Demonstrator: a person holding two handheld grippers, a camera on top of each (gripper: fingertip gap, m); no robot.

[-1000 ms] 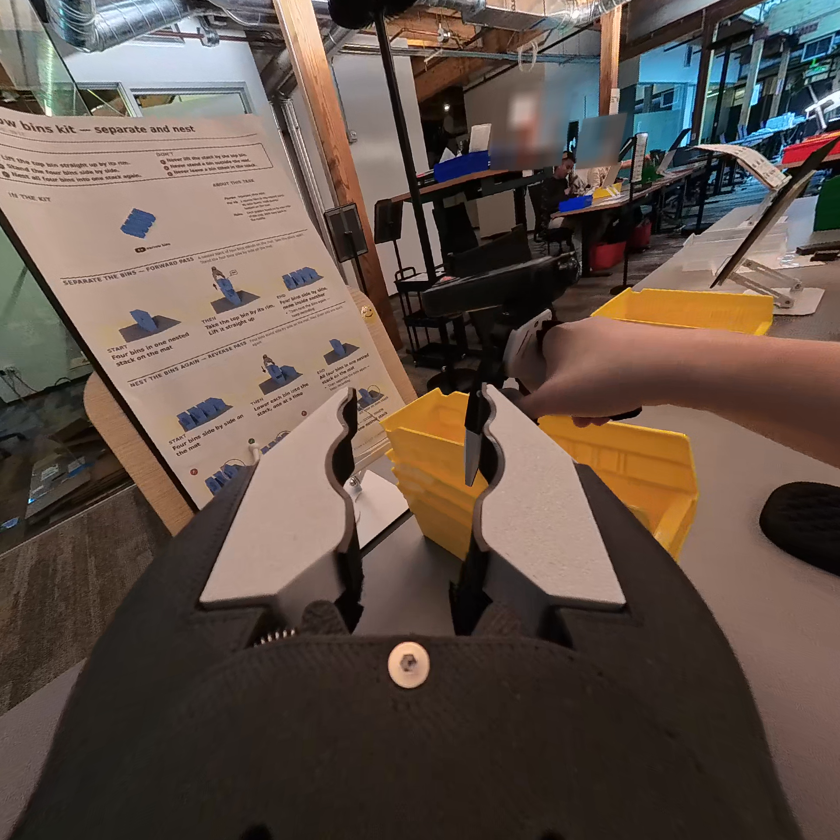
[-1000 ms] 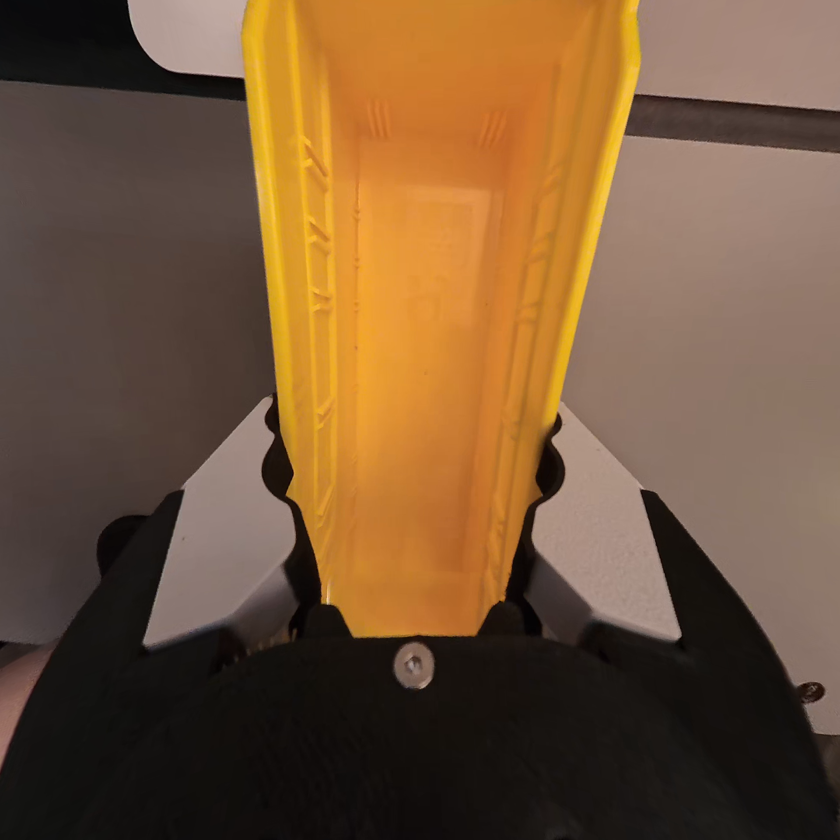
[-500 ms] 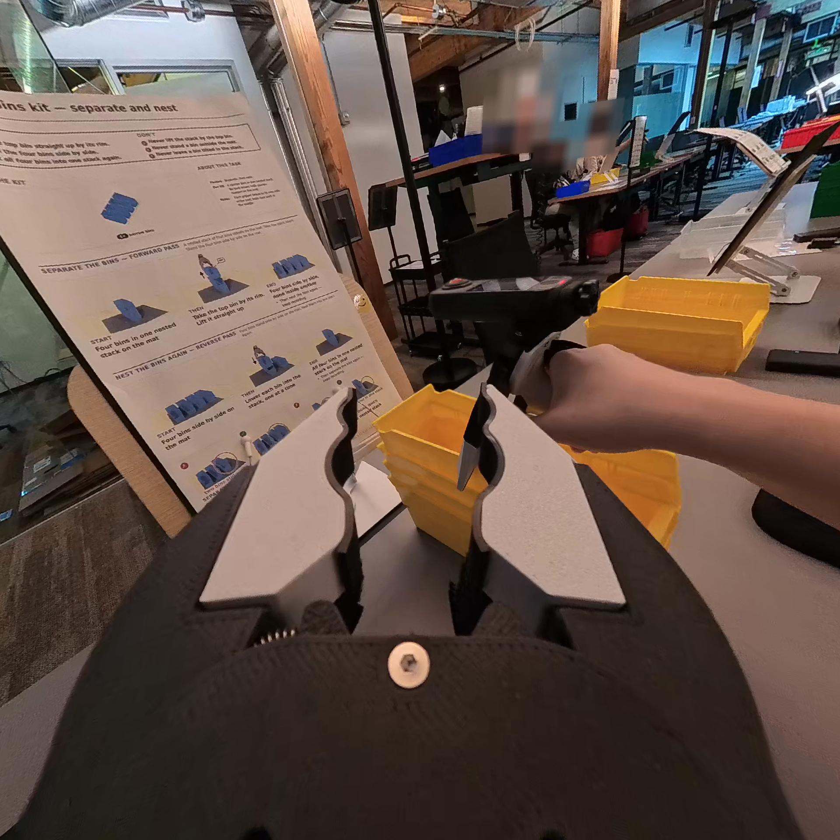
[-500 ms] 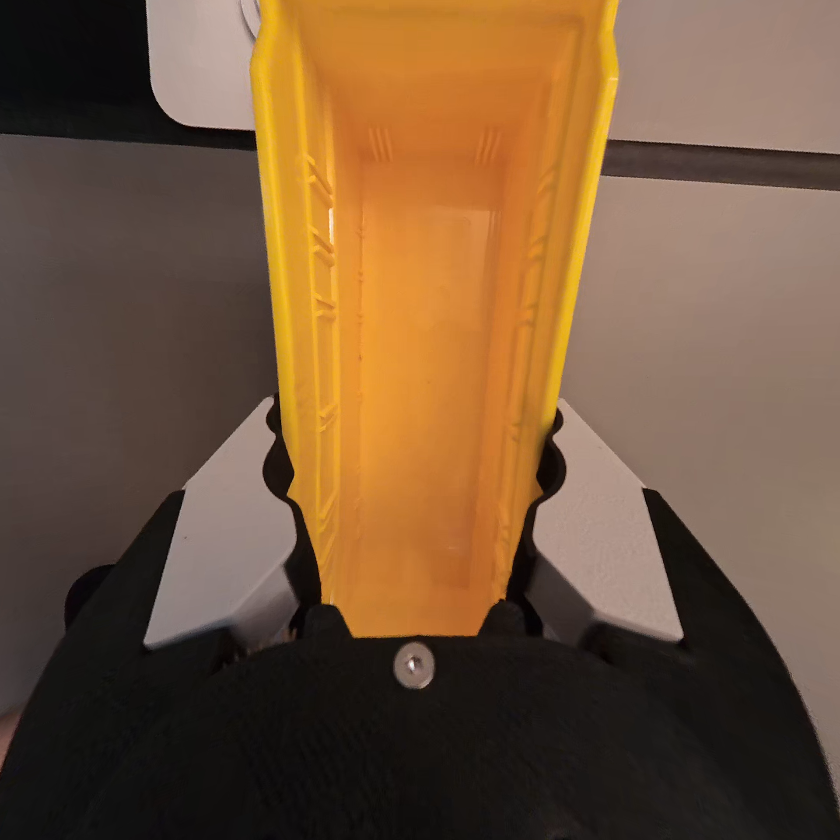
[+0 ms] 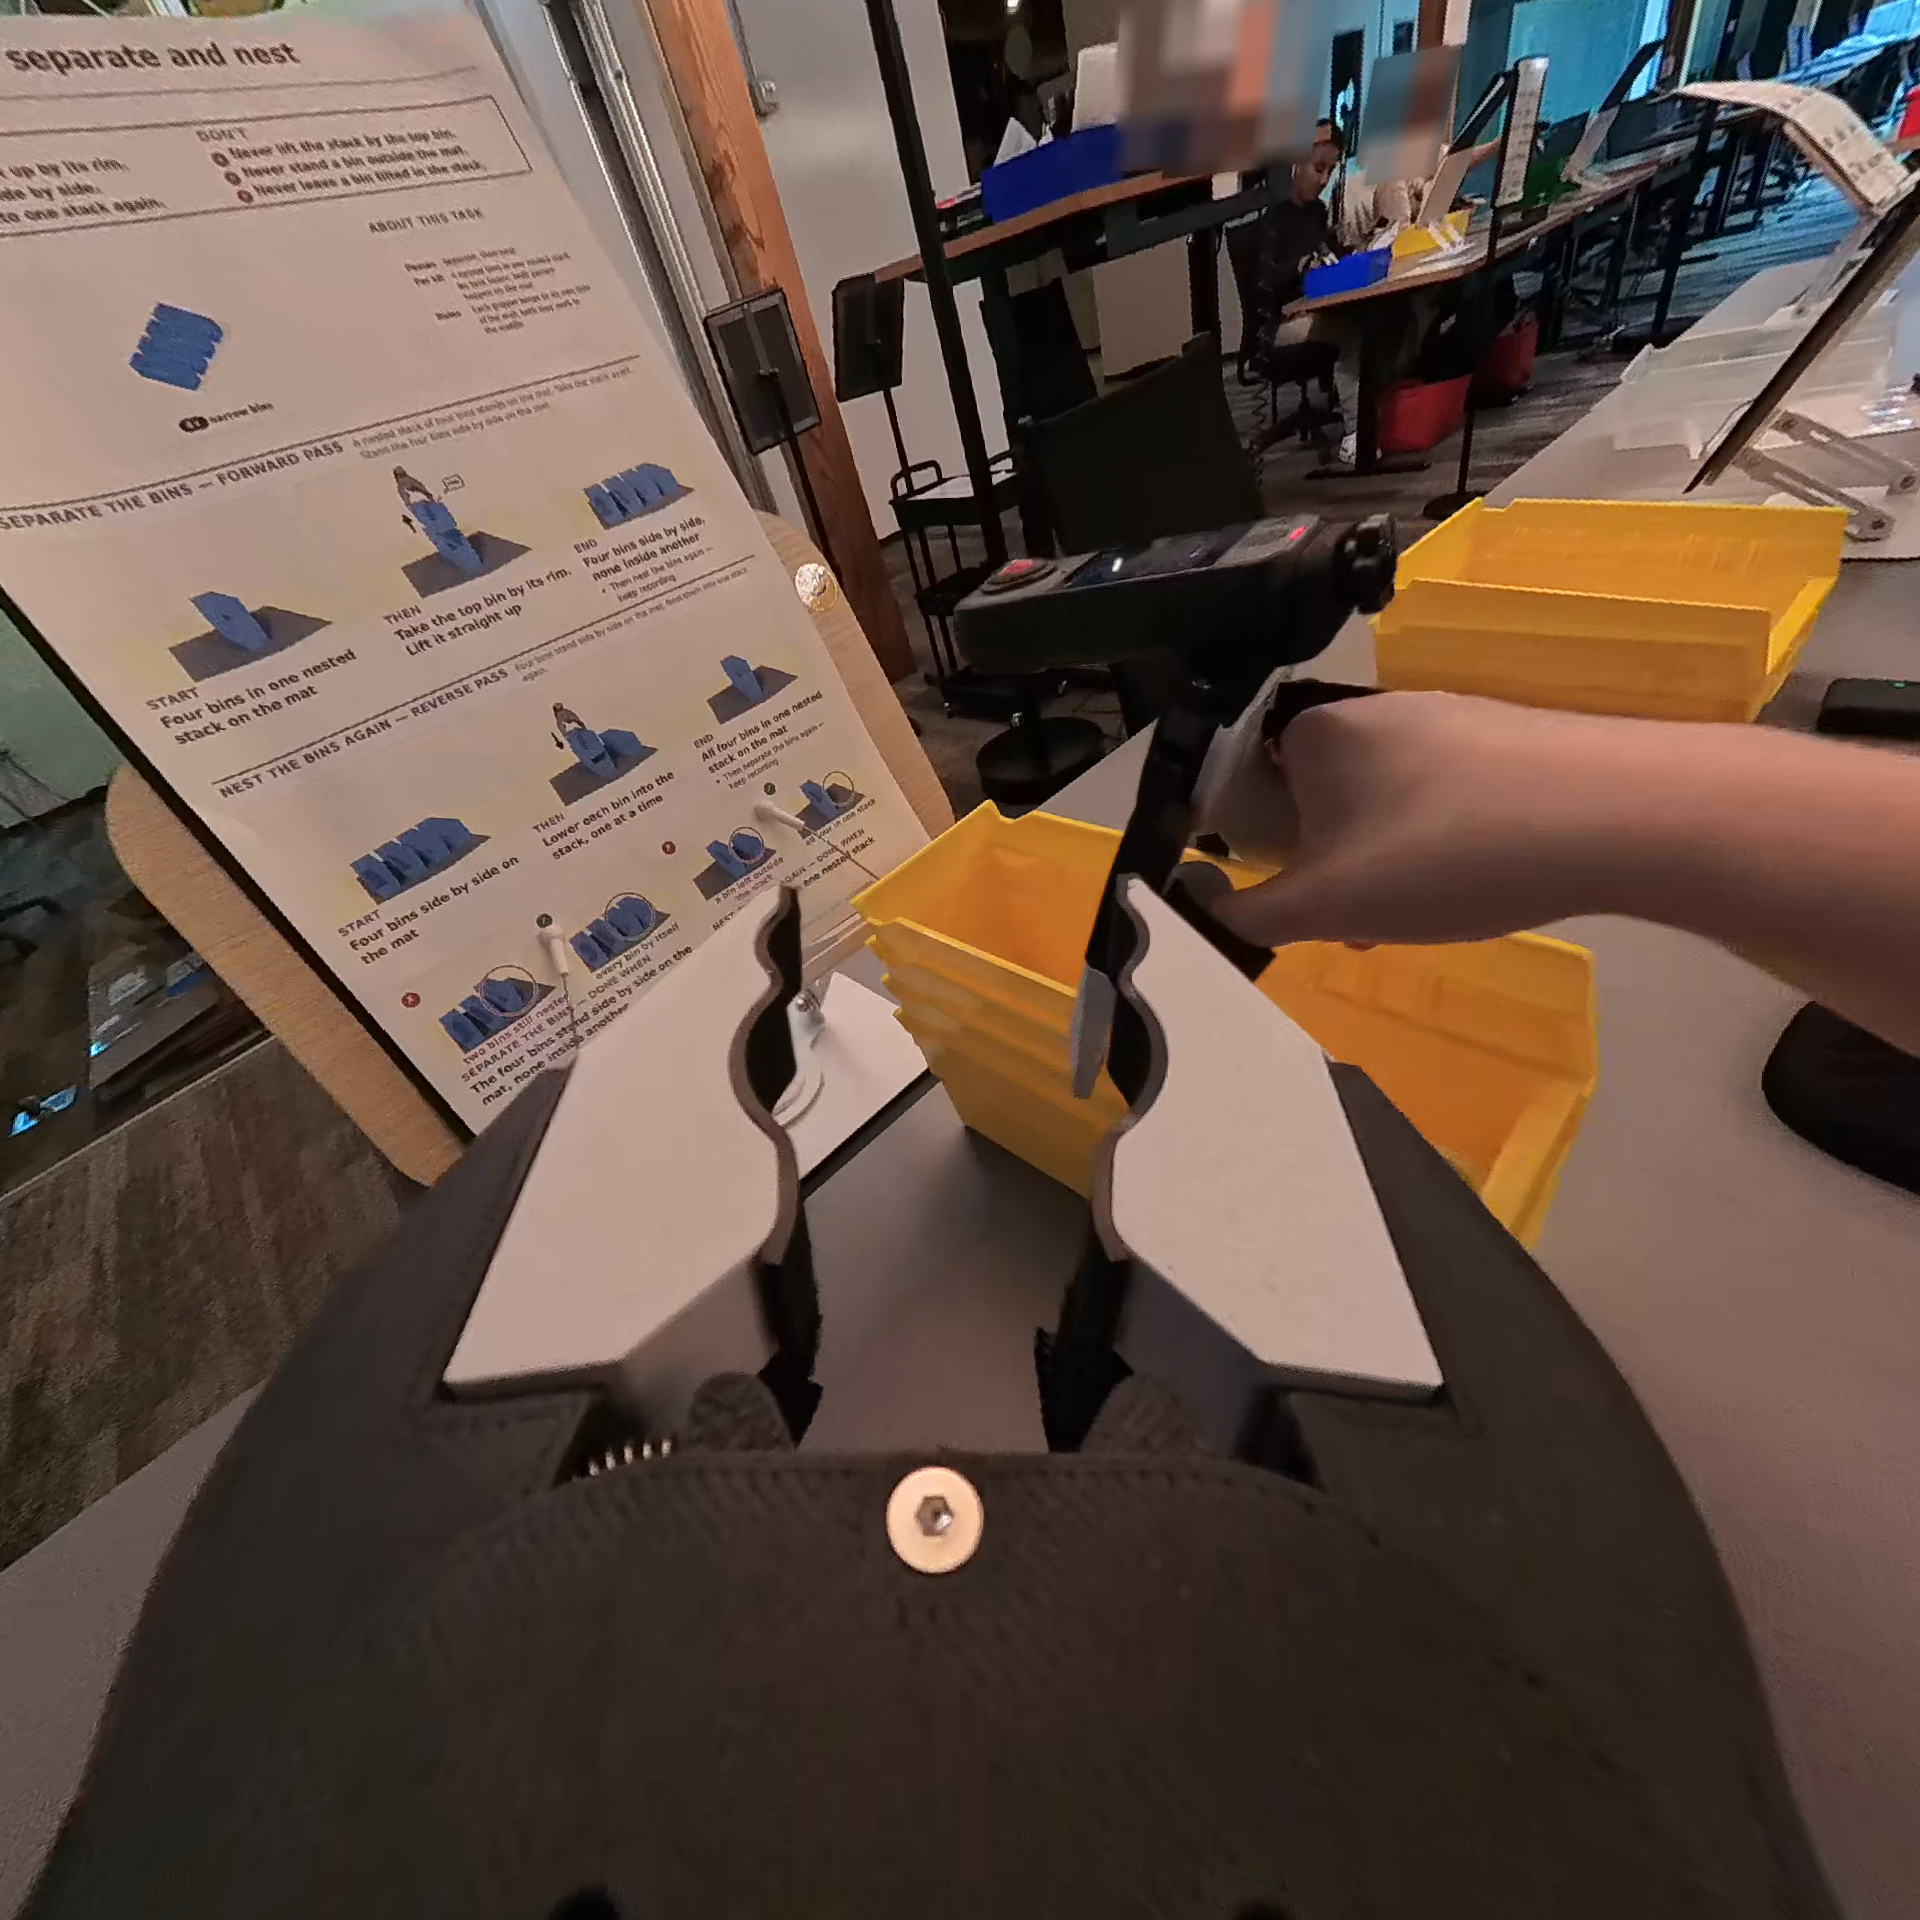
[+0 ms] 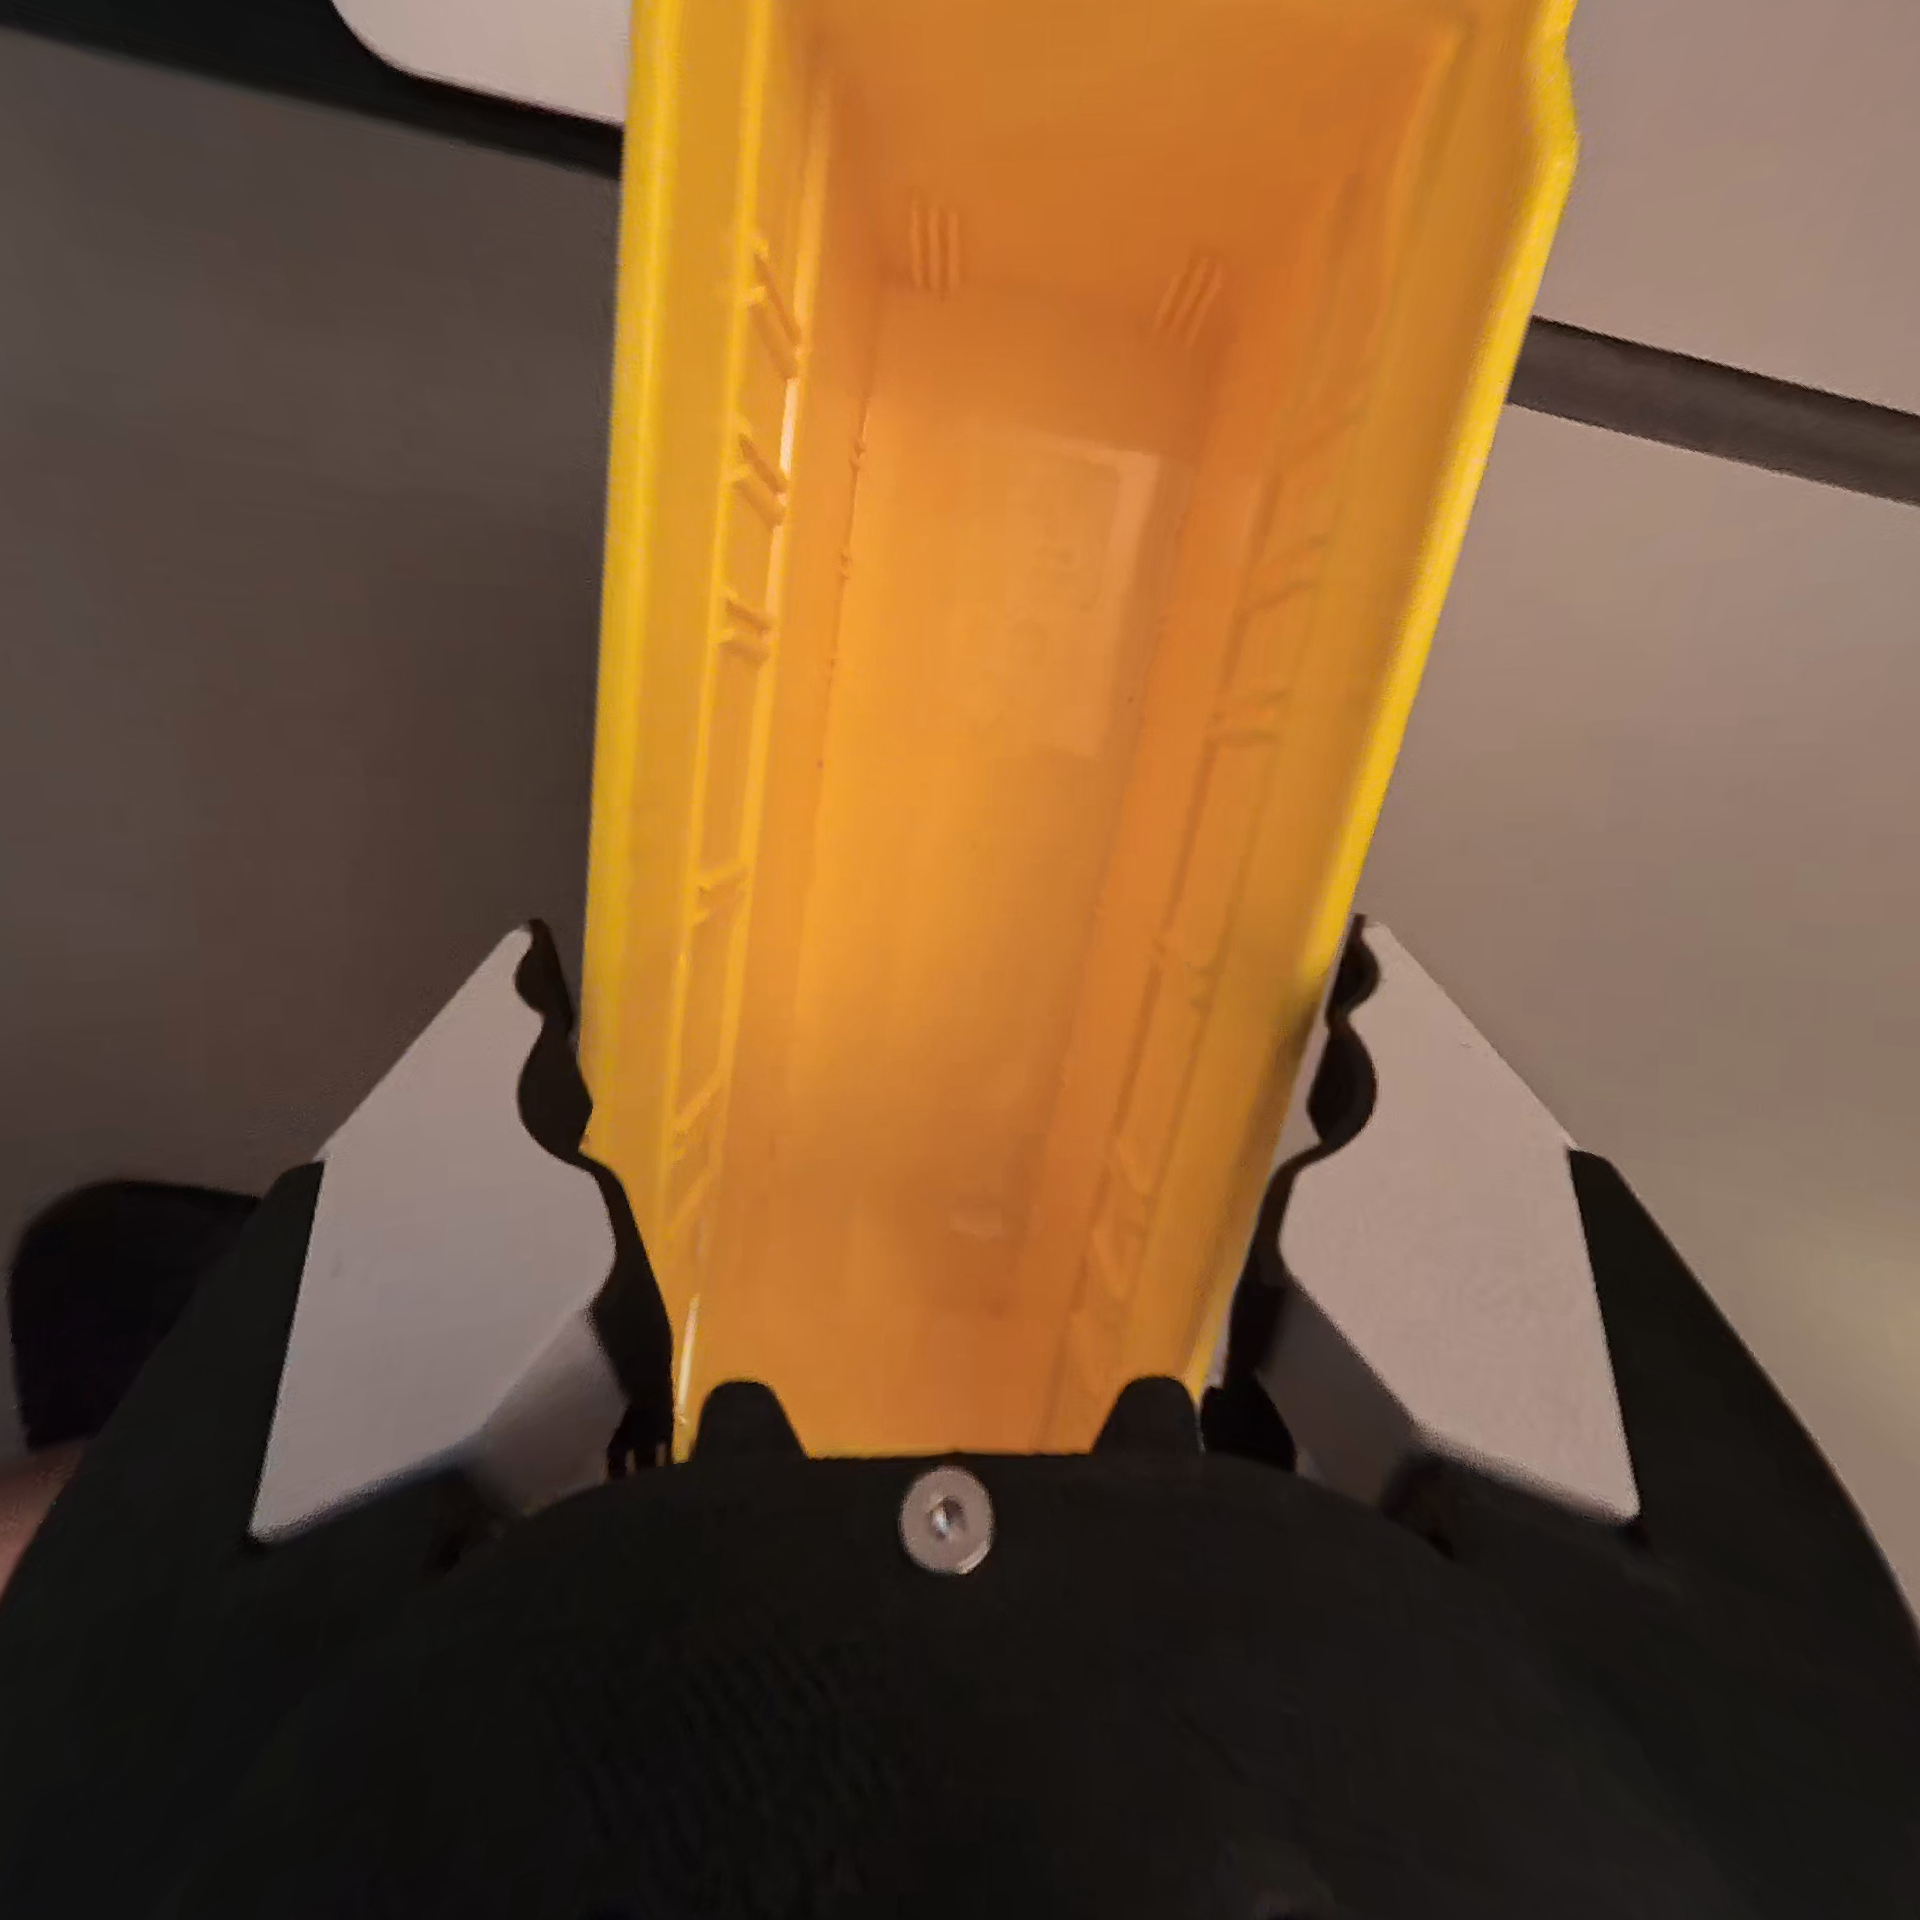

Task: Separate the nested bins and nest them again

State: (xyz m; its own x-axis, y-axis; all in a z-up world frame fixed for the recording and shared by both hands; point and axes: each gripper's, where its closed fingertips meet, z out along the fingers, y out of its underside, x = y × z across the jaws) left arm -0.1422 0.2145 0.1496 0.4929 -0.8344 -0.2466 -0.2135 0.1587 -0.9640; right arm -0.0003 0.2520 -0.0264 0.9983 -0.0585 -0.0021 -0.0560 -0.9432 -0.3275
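Two grippers work here, each with flat pale grey fingers of a fine grainy finish, wavy black pads on the inner edges, and a rough, woven-looking black body.

The left gripper (image 5: 940,997) is spread apart with nothing between its pads; only the grey surface (image 5: 1714,1403) shows in the gap. Ahead of it, on that smooth matte surface, stands a stack of yellow bins (image 5: 997,997). They are narrow, long boxes of glossy hard plastic, and their stepped rims lie one above the other like layers at the near end. A person's hand (image 5: 1455,821) reaches in from the right, holding the other gripper over the stack.

The right gripper (image 6: 940,1039) looks down into the top yellow bin (image 6: 1039,675). Its two pads lie against the outer sides of the long walls, so it is closed on this bin. The inside is smooth and orange-yellow, with thin raised ribs along both walls and a pale rectangular patch seen through the floor.

Behind the stack leans an instruction sheet (image 5: 364,520) of white paper with blue drawings, fixed on a board of light wood with rounded corners. A second pile of wider yellow bins (image 5: 1590,623) sits farther away on the right, and a black textured pad (image 5: 1849,1091) lies at the right edge.
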